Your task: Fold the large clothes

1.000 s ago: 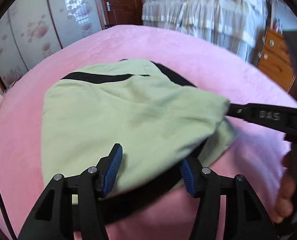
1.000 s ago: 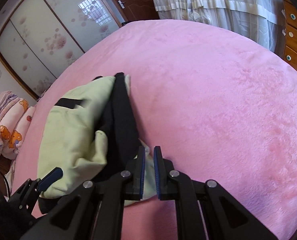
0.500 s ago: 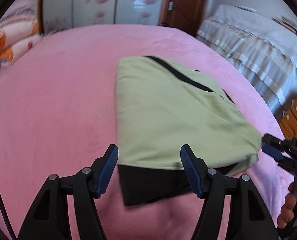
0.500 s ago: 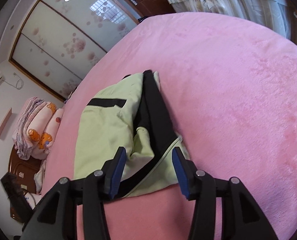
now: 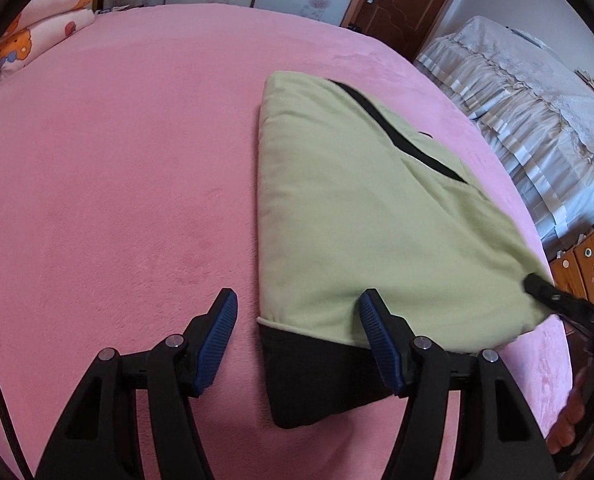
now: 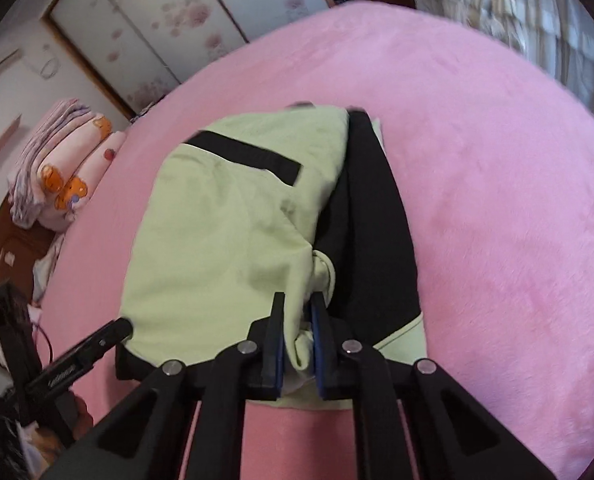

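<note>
Where my left wrist camera looks down, the left hand-held gripper [image 5: 297,344] hovers wide open and empty over the near corner of the folded green and black garment [image 5: 361,216], which lies on the pink bed [image 5: 109,168]. From my right wrist camera, the right hand-held gripper [image 6: 297,338] is pinched closed on a bunched green fold at the garment's near edge. To fold well, I judge I should clamp the left corner too, then lift both evenly, keeping edges aligned.
</note>
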{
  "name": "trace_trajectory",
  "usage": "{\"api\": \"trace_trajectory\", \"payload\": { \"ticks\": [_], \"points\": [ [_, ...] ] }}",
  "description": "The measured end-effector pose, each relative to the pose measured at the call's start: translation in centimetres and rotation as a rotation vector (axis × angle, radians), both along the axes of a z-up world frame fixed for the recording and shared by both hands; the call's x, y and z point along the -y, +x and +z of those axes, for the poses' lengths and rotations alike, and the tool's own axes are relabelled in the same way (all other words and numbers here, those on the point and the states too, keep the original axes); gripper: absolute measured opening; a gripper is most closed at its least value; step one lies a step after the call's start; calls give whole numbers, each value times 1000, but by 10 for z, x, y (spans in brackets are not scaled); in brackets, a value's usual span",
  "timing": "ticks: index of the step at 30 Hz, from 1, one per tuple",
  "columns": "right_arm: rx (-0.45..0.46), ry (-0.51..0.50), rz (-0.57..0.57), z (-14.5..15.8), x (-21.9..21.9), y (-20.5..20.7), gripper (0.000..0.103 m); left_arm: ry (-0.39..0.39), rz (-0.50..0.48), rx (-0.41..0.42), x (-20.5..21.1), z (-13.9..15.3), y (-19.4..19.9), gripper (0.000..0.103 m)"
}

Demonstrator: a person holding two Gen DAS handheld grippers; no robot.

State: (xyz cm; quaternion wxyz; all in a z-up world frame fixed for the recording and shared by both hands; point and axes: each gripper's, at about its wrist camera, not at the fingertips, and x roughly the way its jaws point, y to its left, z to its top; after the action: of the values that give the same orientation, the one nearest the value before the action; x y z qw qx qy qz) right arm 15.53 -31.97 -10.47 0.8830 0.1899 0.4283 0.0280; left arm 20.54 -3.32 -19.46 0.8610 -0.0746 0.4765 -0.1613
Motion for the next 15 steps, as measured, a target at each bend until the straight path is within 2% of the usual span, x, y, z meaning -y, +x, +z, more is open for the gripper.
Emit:
{"api": "trace_trajectory", "payload": {
  "ticks": [2,3,6,9,12,15],
  "points": [
    [33,-32,-15,14,3,-19,7,-7,-29,12,5,3,-6,56],
    [21,-39,-25,11,7,-23,7,-6,-46,7,10,2,-9,53],
    [-122,-57,-74,-37,21,-19,7,58,-76,14,25,-9,-15,52],
    [-171,-33,-105,-70,31,-17,6,135,-108,55,39,-13,-24,52],
    [-161,-61,-123,-61,26,-17,7,188,-131,70,45,-8,-26,53],
    [-151,-82,-121,-42,23,-17,11,139,-125,23,39,-1,-20,53]
  ]
}}
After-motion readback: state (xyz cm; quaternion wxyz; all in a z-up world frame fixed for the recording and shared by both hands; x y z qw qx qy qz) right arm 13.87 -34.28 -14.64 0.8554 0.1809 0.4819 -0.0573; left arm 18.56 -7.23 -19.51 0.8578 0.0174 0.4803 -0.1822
